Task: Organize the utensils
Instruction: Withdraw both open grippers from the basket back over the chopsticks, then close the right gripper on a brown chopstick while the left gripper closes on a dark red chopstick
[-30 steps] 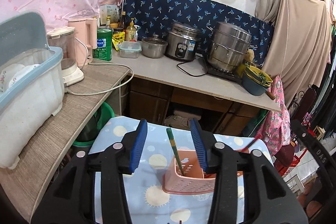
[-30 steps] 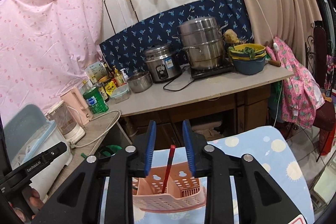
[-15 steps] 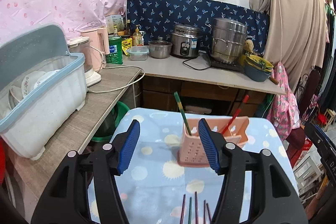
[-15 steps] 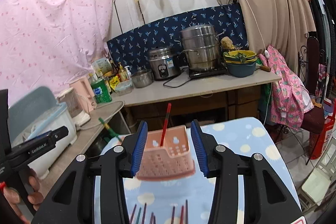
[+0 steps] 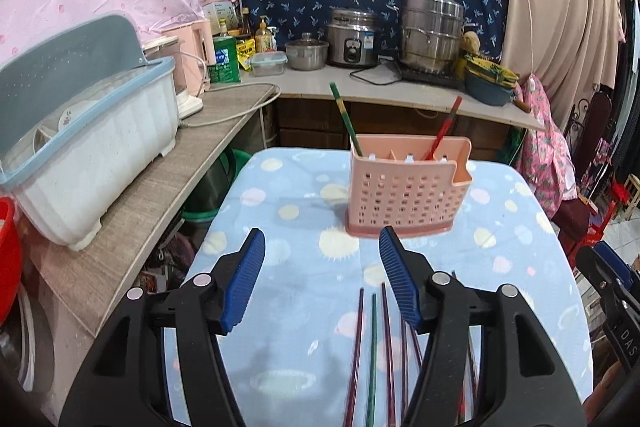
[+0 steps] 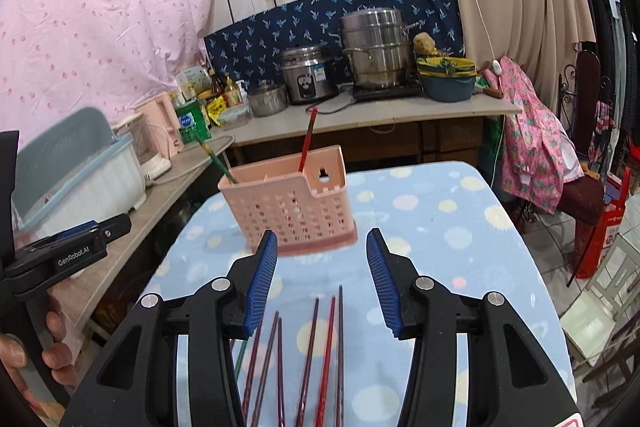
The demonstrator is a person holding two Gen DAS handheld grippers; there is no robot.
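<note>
A pale-blue spotted table [image 5: 280, 267] carries a pink holder [image 5: 404, 195] and loose chopsticks [image 6: 316, 347].

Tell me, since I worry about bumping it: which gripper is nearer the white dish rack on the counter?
Left. The left gripper is over the edge of the table nearest the dish rack; the right gripper, jaws opening and empty, is beyond it, farther away.

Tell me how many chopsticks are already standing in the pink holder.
2. A green chopstick leans in the left end of the pink holder; a red chopstick leans further right. The rest lie loose on the blue cloth.
</note>
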